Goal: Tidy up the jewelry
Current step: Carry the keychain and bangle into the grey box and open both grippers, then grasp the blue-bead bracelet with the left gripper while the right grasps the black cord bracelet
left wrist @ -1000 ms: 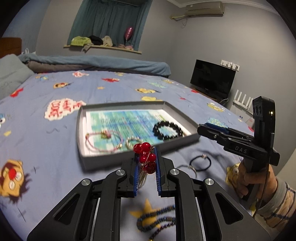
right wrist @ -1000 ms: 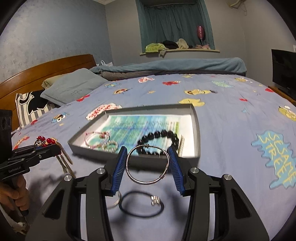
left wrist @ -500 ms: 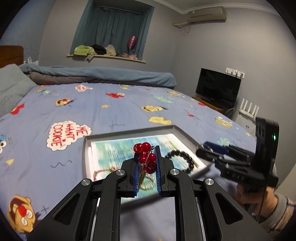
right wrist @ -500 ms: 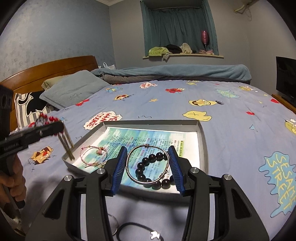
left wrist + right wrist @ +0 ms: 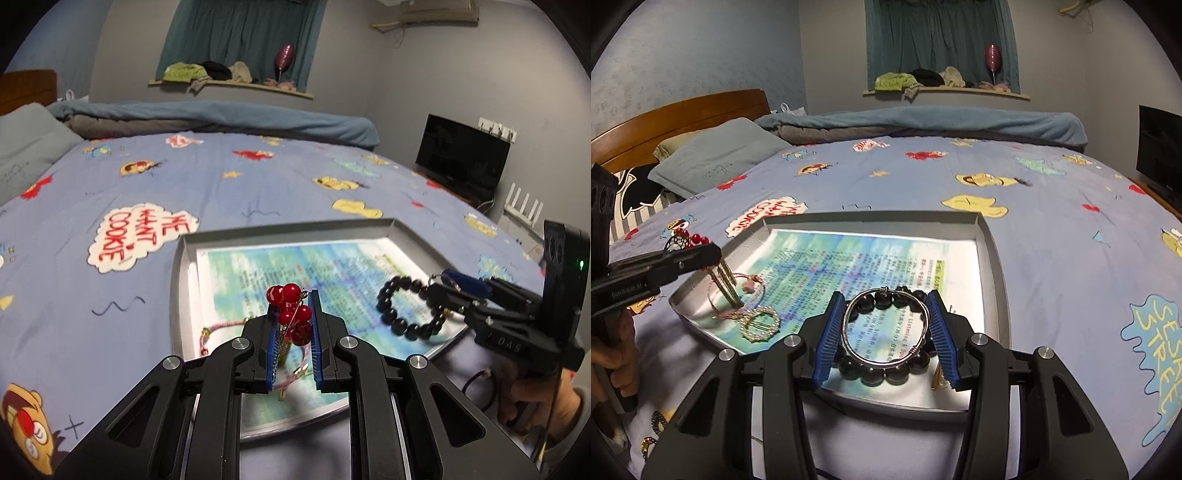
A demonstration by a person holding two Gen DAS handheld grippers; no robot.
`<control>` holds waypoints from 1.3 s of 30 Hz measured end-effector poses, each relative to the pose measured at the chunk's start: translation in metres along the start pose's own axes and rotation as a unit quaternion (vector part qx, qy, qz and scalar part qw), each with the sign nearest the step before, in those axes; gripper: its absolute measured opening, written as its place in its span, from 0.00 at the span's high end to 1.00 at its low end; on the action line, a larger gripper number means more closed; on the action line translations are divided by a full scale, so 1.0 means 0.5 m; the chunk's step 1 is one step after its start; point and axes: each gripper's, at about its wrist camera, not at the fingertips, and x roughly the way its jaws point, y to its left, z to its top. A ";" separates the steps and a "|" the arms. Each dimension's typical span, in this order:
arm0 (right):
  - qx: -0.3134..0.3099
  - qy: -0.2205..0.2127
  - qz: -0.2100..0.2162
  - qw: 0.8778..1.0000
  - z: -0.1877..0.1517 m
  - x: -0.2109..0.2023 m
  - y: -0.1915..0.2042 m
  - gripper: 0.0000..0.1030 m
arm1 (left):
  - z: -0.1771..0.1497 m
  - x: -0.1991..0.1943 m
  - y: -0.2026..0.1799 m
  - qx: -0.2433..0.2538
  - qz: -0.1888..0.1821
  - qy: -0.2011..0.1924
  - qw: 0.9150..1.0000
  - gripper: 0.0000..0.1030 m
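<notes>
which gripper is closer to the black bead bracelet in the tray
Right. The right gripper, shut on a silver bangle, hovers directly over the black bead bracelet. The left gripper is over the tray's opposite end.

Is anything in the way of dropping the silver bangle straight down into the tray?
Yes. The black bead bracelet lies in the tray directly under the silver bangle held by the right tool.

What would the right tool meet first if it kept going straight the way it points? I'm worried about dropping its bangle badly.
Probably the black bead bracelet in the tray: the right tool, shut on the silver bangle, points over it. Depth is unclear, so it might pass above and meet the paper liner.
</notes>
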 end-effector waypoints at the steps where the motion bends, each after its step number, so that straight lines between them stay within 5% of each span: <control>1: 0.001 0.003 -0.002 1.000 -0.002 0.004 -0.001 0.55 | -0.003 0.004 0.000 0.001 0.001 0.004 1.000 0.85; 8: 0.005 0.014 -0.007 1.000 -0.007 0.015 -0.004 0.55 | -0.017 0.013 0.000 0.002 0.010 0.015 1.000 0.84; 14: 0.004 0.014 -0.008 1.000 -0.010 0.015 -0.002 0.53 | -0.026 0.004 -0.004 0.005 0.030 0.007 1.000 0.56; 16: 0.006 0.007 -0.005 1.000 -0.012 0.009 -0.003 0.39 | -0.030 -0.001 -0.008 0.008 0.031 0.004 0.999 0.43; 19: 0.004 -0.004 -0.003 1.000 -0.014 0.001 0.000 0.39 | -0.042 -0.012 -0.016 0.017 0.040 -0.005 0.999 0.32; 29: 0.013 -0.066 0.008 0.998 -0.043 -0.074 -0.003 0.37 | -0.095 -0.060 -0.021 0.011 0.037 -0.024 0.999 0.32; 39: 0.015 -0.059 0.003 0.998 -0.077 -0.115 -0.003 0.37 | -0.142 -0.104 -0.023 -0.009 0.021 -0.027 0.999 0.30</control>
